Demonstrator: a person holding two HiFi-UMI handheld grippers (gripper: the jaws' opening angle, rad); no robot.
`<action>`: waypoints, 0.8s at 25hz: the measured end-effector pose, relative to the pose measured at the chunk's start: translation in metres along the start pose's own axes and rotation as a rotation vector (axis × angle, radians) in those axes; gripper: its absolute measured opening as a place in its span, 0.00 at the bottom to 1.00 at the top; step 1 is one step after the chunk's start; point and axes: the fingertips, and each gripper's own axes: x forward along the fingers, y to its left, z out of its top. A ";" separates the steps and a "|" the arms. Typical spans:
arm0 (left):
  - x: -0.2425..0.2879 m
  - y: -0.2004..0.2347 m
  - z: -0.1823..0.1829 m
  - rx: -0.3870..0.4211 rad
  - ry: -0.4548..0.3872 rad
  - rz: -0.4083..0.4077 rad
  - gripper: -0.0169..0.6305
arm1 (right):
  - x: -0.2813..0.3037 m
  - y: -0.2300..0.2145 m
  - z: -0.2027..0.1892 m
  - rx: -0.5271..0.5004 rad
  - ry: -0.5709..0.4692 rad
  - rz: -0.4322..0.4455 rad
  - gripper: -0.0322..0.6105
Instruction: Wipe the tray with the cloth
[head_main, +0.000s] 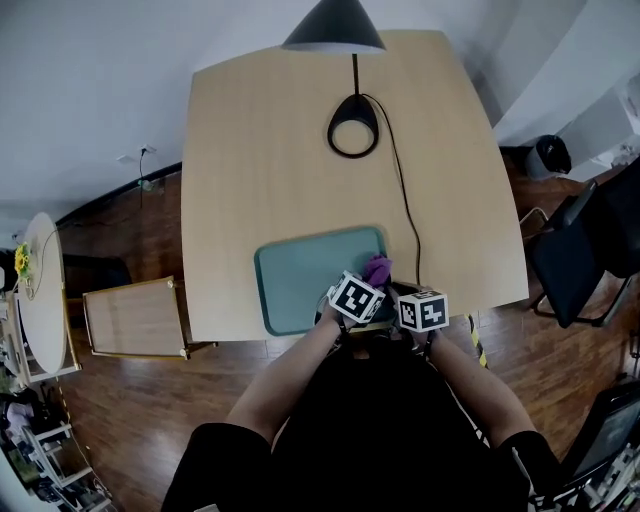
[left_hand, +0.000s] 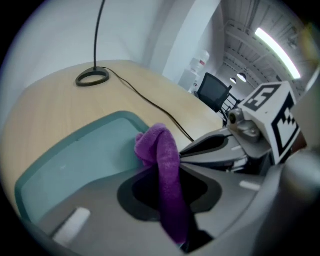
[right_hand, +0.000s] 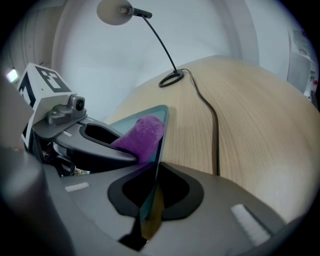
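Note:
A teal tray (head_main: 300, 285) lies near the front edge of the wooden table (head_main: 280, 150). My left gripper (head_main: 370, 280) is shut on a purple cloth (head_main: 377, 268) over the tray's right end. In the left gripper view the cloth (left_hand: 165, 160) runs up out of the closed jaws above the tray (left_hand: 75, 160). My right gripper (head_main: 395, 295) sits just right of the left one. In the right gripper view the tray's thin rim (right_hand: 152, 165) passes between its jaws (right_hand: 150, 200), which are clamped on it. The cloth (right_hand: 142, 132) and the left gripper (right_hand: 95, 145) show beside it.
A black desk lamp stands at the table's far side, with its ring base (head_main: 353, 125) and a cable (head_main: 400, 190) trailing to the front edge close to the tray's right side. A black chair (head_main: 580, 250) stands at the right. A low wooden stand (head_main: 135, 318) is at the left.

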 end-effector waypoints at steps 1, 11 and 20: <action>-0.006 0.001 -0.004 -0.045 -0.014 -0.024 0.20 | 0.000 -0.001 0.000 0.000 0.000 0.002 0.10; -0.113 0.096 -0.094 -0.378 -0.168 0.116 0.20 | 0.002 -0.009 0.001 0.017 0.011 -0.023 0.10; -0.182 0.150 -0.173 -0.325 -0.096 0.351 0.20 | 0.002 -0.016 0.001 0.038 0.003 -0.058 0.09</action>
